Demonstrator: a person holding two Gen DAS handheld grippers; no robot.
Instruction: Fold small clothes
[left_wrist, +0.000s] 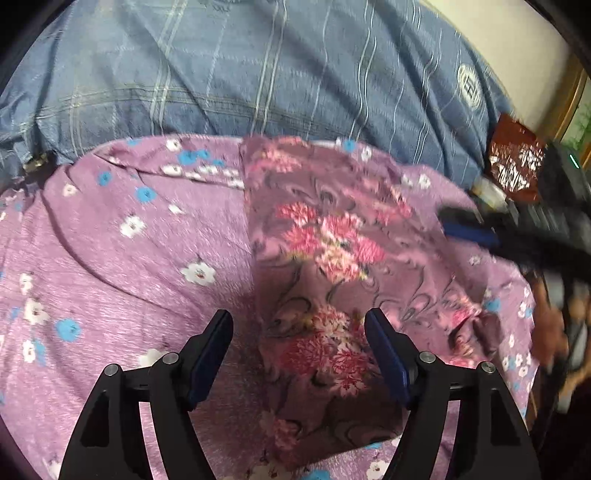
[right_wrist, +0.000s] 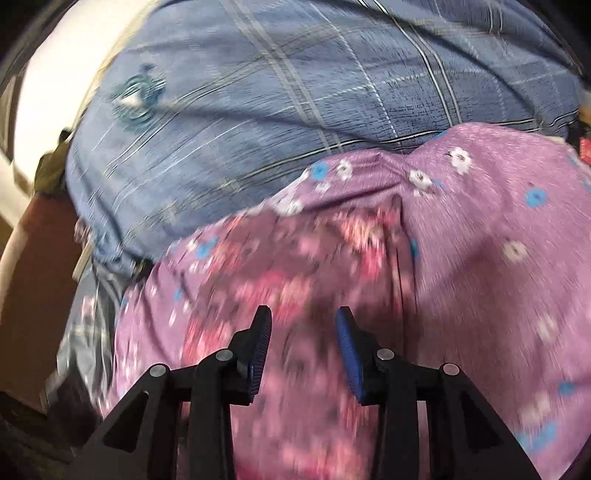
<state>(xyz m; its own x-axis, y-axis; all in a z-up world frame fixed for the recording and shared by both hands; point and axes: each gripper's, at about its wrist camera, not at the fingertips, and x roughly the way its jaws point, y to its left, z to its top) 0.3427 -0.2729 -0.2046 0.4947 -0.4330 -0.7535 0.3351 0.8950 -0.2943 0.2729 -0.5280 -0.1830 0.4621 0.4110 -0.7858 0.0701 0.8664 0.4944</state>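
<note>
The small dusky-mauve garment printed with pink and red flower clusters (left_wrist: 325, 266) lay folded into a long strip on a lilac cloth dotted with white and blue flowers (left_wrist: 122, 236); that cloth covered the near part of a bed spread with a blue checked cover (left_wrist: 258, 66), whose far edge met a pale wall.

In the left wrist view the left claw (left_wrist: 299, 325) hung just above the near end of the strip with its jaws spread wide and nothing between the blue pads (left_wrist: 384, 350); the strip's straight left edge ran between the two fingers and away toward the blue cover. Only this view showed the right claw (left_wrist: 465, 229) from outside, a blurred black tool with a blue pad near the strip's right edge, with a hand (left_wrist: 550, 314) behind it; it also showed a dark red printed packet (left_wrist: 517, 162) by the bed's right edge.

In the right wrist view, heavily smeared, the right claw (right_wrist: 303, 321) stood partly parted over the flowered garment (right_wrist: 295, 288), gripping nothing; this view alone showed a brown surface (right_wrist: 37, 266) beyond the bed's left edge.
</note>
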